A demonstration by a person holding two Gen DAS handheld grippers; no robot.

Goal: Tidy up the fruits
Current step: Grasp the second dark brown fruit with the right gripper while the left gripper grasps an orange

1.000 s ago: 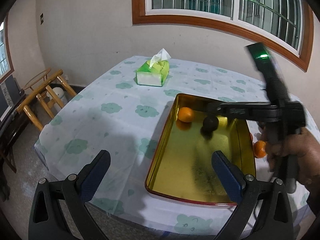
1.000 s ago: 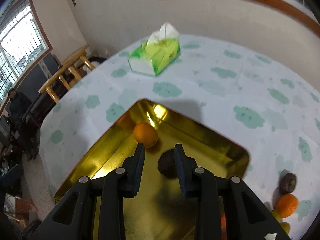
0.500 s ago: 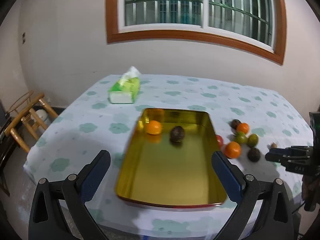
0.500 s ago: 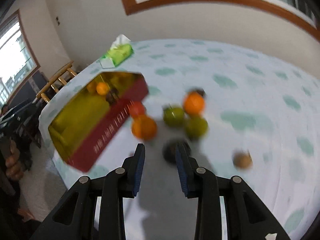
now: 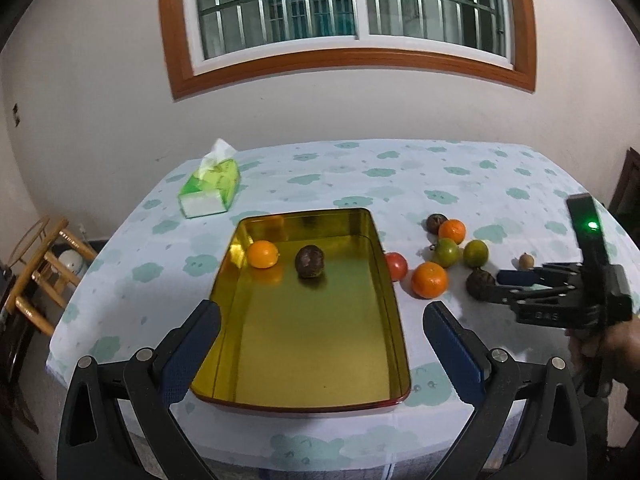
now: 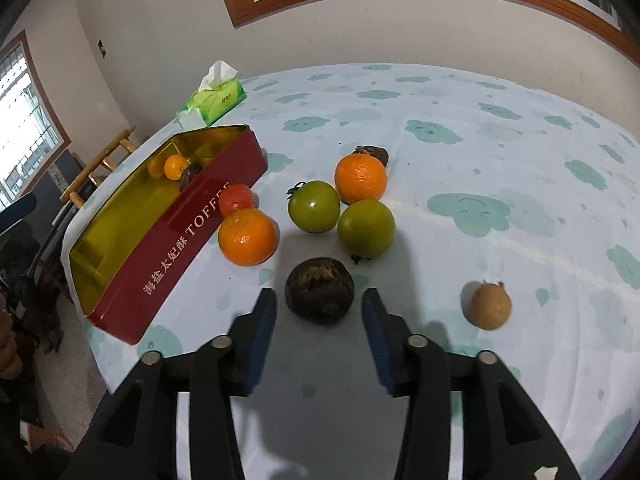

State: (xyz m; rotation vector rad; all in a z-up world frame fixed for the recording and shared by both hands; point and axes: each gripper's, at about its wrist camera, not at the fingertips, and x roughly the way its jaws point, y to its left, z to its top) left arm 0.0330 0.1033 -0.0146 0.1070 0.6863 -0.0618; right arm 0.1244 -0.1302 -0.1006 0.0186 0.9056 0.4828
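Observation:
A gold-lined red tin tray (image 5: 360,360) (image 6: 192,216) holds an orange (image 5: 262,254) and a dark brown fruit (image 5: 309,261). Right of it on the cloth lie several loose fruits: two oranges (image 6: 248,236) (image 6: 361,178), two green ones (image 6: 314,206) (image 6: 366,228), a red one (image 6: 236,199), a small tan one (image 6: 490,306) and dark brown ones. My right gripper (image 6: 319,306) is open, its jaws on either side of a dark brown fruit (image 6: 319,290) without touching. It also shows in the left wrist view (image 5: 498,284). My left gripper (image 5: 320,338) is open and empty above the tray's near end.
A green tissue box (image 5: 210,194) (image 6: 212,100) stands at the table's far left. Wooden chairs (image 5: 40,264) stand off the left edge. The table (image 6: 500,140) has a floral cloth. A wall with a window is behind it.
My right gripper has left the tray, swung right to the loose fruits and opened around a dark fruit. The dark fruit it was at lies in the tray. The left gripper turned right.

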